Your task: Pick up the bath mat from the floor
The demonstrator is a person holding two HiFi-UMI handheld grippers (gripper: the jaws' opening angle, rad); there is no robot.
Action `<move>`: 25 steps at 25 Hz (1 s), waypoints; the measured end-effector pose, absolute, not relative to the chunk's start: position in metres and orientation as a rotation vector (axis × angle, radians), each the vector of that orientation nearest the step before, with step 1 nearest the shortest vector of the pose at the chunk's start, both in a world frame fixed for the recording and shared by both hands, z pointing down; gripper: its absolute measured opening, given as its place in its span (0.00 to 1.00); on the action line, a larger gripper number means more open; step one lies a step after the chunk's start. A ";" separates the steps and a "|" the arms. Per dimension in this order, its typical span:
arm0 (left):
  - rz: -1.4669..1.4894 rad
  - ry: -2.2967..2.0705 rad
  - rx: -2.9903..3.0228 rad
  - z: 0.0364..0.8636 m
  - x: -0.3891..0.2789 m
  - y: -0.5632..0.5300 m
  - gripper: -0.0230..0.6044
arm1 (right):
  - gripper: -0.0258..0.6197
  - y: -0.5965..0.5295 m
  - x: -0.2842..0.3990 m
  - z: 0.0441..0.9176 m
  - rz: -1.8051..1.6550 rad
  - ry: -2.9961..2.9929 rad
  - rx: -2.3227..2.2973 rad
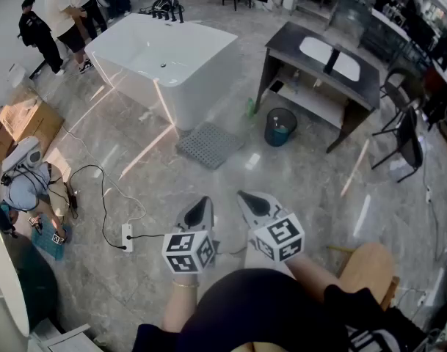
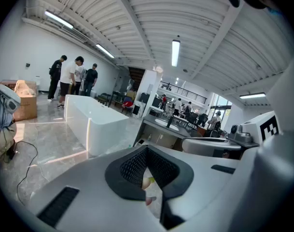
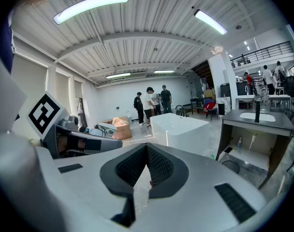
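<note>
Hovering side by side, left gripper and right gripper had jaws together, empty; bath mat lay beside bathtub, well apart.

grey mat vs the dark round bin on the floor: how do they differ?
The grey square perforated bath mat lies flat; the dark teal round bin stands upright. The mat covers more floor than the bin. The mat lies at the white bathtub; the bin stands by the dark vanity cabinet. Both rest on the grey glossy floor.
</note>
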State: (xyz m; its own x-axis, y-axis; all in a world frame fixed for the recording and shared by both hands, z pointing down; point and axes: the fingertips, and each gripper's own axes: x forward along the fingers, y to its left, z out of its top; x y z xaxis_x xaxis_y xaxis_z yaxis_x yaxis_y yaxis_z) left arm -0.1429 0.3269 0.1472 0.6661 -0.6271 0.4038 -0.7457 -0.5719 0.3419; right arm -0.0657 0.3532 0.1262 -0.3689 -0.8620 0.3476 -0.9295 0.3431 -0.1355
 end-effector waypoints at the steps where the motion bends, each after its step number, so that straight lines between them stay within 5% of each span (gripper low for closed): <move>1: 0.326 -1.066 2.395 0.147 -0.143 0.329 0.04 | 0.06 0.354 -0.066 0.125 0.456 -2.395 1.621; 25: 0.360 -1.020 2.436 0.146 -0.167 0.368 0.03 | 0.06 0.390 -0.111 0.118 0.493 -2.451 1.606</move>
State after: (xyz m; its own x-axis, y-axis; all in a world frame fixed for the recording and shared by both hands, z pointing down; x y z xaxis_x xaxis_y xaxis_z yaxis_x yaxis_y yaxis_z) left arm -0.1671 0.3677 0.1460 0.6891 -0.5984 0.4089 -0.7224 -0.6122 0.3216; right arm -0.1109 0.3896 0.1178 -0.4055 -0.8571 0.3178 -0.9133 0.3652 -0.1803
